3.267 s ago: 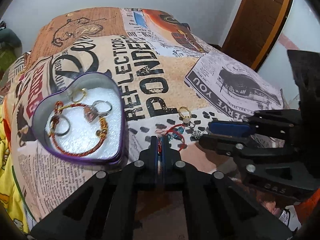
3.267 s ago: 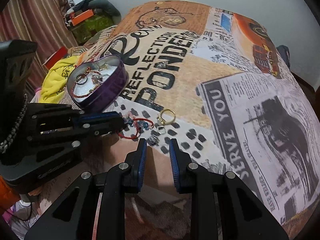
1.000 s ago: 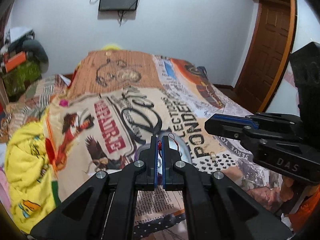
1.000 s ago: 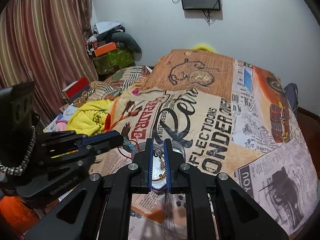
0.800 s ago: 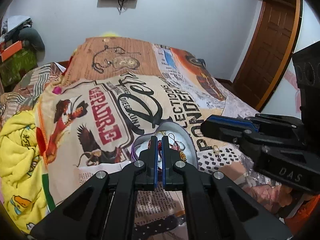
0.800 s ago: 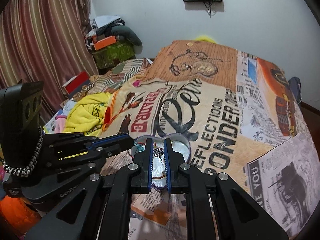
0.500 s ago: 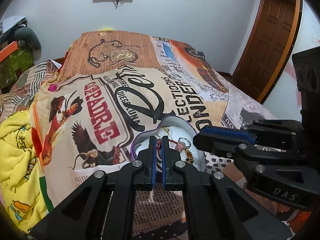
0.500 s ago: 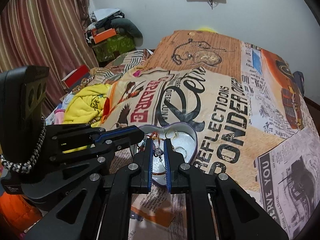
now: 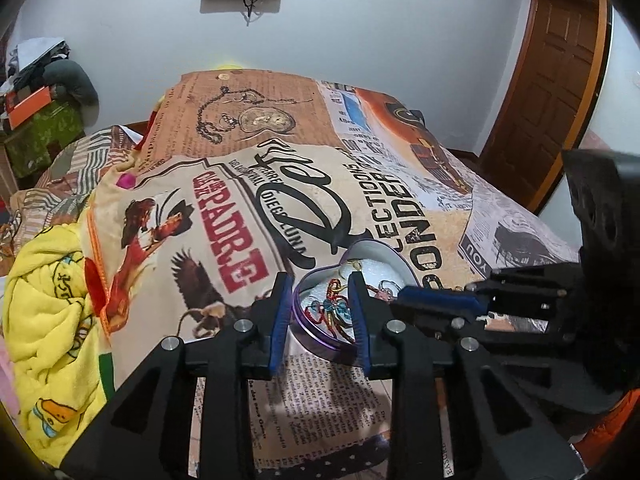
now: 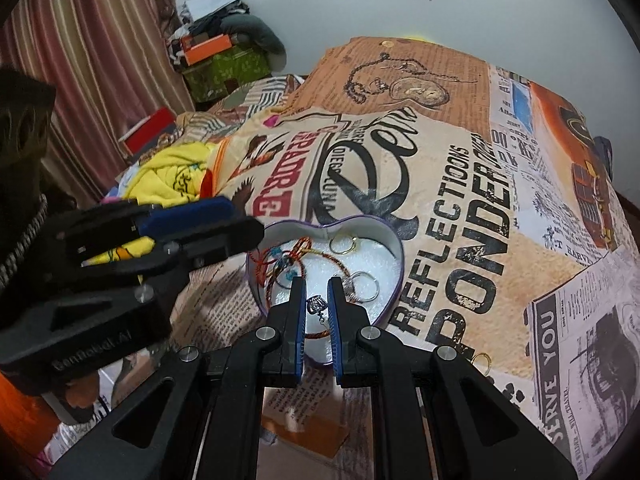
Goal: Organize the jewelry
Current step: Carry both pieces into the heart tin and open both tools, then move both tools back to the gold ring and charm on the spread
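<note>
Right hand-held gripper (image 10: 317,307) pinches a small silver charm (image 10: 317,306), jaws nearly closed, hanging directly over the near lobe of the heart-shaped tin (image 10: 394,246) on the bed. Left hand-held gripper (image 9: 318,304) is wide open and empty; red cord bracelet (image 9: 332,312) lies in the tin just ahead of it.

Left gripper (image 9: 319,306) held low, pointing forward, jaws spread wide, nothing between them. Right gripper (image 10: 317,307) close alongside on right, angled inward toward left one, jaws nearly together, pinching small silver charm (image 10: 316,305); its tip sits just beside left gripper's right finger.
</note>
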`<move>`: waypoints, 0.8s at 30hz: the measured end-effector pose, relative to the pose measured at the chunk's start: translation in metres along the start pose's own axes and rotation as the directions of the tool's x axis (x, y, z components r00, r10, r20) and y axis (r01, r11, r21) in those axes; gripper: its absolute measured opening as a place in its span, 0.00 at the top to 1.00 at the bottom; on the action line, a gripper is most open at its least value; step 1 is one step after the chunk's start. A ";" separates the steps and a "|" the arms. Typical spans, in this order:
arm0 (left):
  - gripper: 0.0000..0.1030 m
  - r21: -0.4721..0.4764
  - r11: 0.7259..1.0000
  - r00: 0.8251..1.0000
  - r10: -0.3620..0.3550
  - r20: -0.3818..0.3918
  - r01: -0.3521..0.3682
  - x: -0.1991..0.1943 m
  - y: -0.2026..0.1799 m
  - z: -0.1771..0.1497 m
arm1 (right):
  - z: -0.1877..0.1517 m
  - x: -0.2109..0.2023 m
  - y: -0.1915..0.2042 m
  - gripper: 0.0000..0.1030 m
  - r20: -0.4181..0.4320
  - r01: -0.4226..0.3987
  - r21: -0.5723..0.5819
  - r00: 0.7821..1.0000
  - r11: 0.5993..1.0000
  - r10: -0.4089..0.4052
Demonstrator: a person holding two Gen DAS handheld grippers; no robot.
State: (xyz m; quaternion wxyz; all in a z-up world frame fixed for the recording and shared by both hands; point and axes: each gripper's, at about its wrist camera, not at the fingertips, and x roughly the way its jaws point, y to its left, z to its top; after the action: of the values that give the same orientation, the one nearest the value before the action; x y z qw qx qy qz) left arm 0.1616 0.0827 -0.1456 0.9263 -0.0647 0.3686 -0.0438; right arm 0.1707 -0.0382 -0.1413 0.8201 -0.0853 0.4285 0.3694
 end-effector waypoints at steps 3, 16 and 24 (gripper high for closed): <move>0.72 -0.008 1.000 1.000 0.008 0.005 -0.008 -0.005 0.001 0.002 | -0.002 -0.003 0.003 0.85 -0.007 0.008 -0.009 1.000 1.000 -0.008; 0.71 0.023 1.000 0.999 0.007 0.043 -0.008 -0.034 -0.019 0.009 | -0.001 -0.053 -0.016 0.74 0.093 0.075 0.033 0.993 0.997 -0.078; 0.69 0.065 0.998 0.999 -0.029 0.043 0.026 -0.040 -0.052 0.011 | -0.010 -0.087 -0.042 0.74 0.144 0.123 0.097 0.980 0.988 -0.136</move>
State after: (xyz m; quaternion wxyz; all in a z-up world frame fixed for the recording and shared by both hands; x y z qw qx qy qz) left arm 0.1385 0.0377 -0.1029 0.9351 -0.0407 0.3456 -0.0671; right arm 0.1611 -0.1193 -0.0881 0.8753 -0.0490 0.3749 0.3014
